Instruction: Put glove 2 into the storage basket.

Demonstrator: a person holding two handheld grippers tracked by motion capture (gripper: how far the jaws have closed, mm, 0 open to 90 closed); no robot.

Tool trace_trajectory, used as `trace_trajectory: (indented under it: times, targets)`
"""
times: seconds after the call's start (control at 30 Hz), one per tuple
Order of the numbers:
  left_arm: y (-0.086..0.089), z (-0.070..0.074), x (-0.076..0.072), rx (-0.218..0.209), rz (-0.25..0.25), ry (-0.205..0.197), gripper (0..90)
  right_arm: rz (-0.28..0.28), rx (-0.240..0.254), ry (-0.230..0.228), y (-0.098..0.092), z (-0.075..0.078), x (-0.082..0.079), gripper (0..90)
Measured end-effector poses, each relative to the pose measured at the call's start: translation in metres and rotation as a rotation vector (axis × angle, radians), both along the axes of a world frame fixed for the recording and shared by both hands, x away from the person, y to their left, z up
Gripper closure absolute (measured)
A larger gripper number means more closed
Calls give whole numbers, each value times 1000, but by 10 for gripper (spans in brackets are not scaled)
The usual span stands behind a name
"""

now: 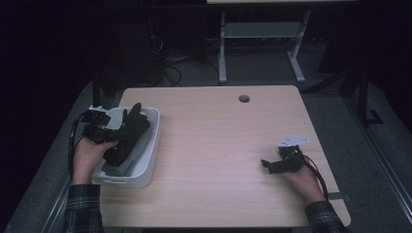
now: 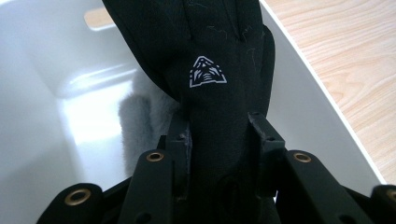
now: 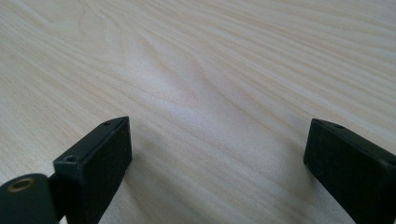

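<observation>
A black glove (image 1: 130, 130) with a small white emblem (image 2: 207, 73) hangs over the white bin (image 1: 151, 145) at the table's left. My left gripper (image 1: 116, 138) is shut on the glove (image 2: 219, 140), both pads pressing its cuff from either side. The glove's fingers stick up above the bin's far rim. Grey fleecy fabric (image 2: 135, 121) lies inside the bin beneath the glove. My right gripper (image 1: 267, 165) rests low over the bare wood at the table's right, and its jaws stand wide apart around my right gripper's middle (image 3: 217, 158) with nothing between them.
The light wooden table (image 1: 218, 145) has a round cable hole (image 1: 244, 98) near its far edge. The bin's white wall (image 2: 303, 107) runs close on the right of the glove. Beyond the table stand a desk frame (image 1: 262, 39) and cables on a dark floor.
</observation>
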State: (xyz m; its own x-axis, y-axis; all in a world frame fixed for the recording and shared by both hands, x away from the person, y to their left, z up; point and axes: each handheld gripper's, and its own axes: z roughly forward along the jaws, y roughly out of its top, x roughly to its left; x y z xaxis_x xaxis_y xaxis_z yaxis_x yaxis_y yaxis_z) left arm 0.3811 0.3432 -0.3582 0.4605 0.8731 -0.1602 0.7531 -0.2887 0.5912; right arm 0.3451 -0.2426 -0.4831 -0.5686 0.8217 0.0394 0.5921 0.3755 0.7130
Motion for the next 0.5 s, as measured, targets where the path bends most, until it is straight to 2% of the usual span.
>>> trace_trajectory:
  times: [0.17, 0.27, 0.3, 0.33, 0.37, 0.4, 0.5]
  targets:
    - [1, -8, 3, 19, 14, 17, 641, 1, -2, 0, 0, 0, 0, 75]
    - [2, -15, 5, 26, 17, 32, 593, 1, -2, -1, 0, 0, 0, 75]
    - [2, -16, 6, 30, 19, 33, 517, 2, -3, -2, 0, 0, 0, 75]
    - [3, -18, 7, 35, 22, 37, 517, 2, -3, -2, 0, 0, 0, 75]
    - [2, -20, 8, 38, 29, 38, 439, 1, -2, -2, 0, 0, 0, 75]
    - [2, -21, 8, 45, 32, 36, 439, 1, -2, -2, 0, 0, 0, 75]
    - [2, -23, 9, 66, 30, 16, 314, 1, -2, 0, 0, 0, 0, 74]
